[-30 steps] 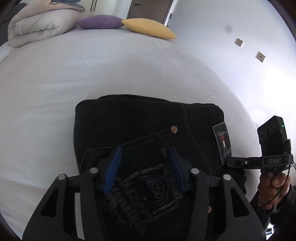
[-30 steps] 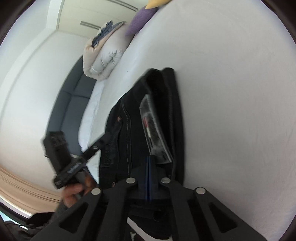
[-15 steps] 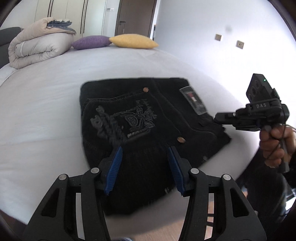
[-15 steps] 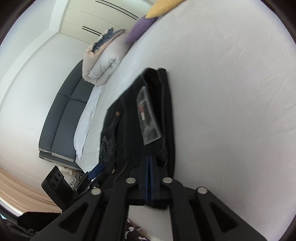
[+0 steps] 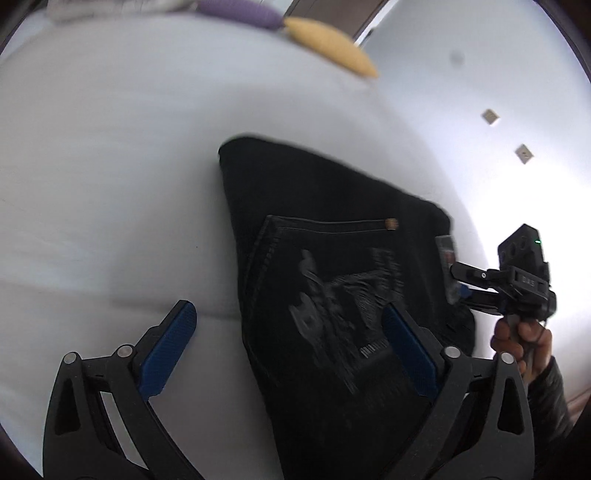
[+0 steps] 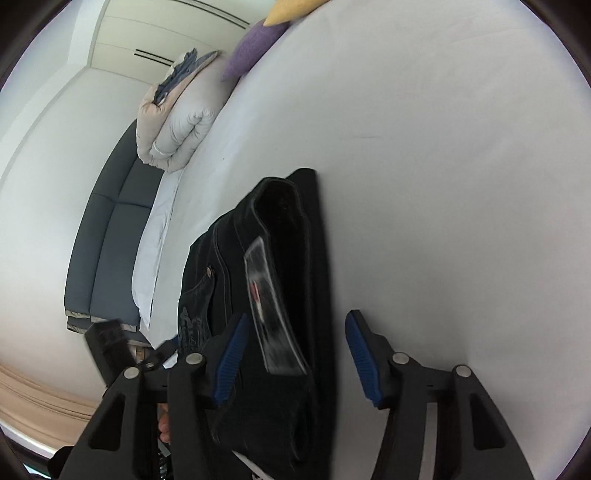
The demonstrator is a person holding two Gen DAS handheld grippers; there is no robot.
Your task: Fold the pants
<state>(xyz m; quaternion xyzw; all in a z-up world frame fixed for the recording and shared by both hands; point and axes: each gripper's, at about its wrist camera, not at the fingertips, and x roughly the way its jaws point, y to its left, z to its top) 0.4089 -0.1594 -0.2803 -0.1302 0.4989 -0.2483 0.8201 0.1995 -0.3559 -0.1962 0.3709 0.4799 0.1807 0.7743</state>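
A: Where are the pants (image 5: 332,280)?
B: Folded on the bed (image 5: 110,166), below the yellow pillow (image 5: 328,46). Both tongs, left (image 5: 288,339) and right (image 6: 291,347), are opening, gripping nothing.
A: Handling?
B: Probably heavy, floppy denim; grab the thick folded edge.

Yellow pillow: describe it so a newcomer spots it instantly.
Start at the big white bed and look to its far edge, beyond the folded black pants. Two pillows lie there side by side. It is the yellow pillow; its neighbour is purple.
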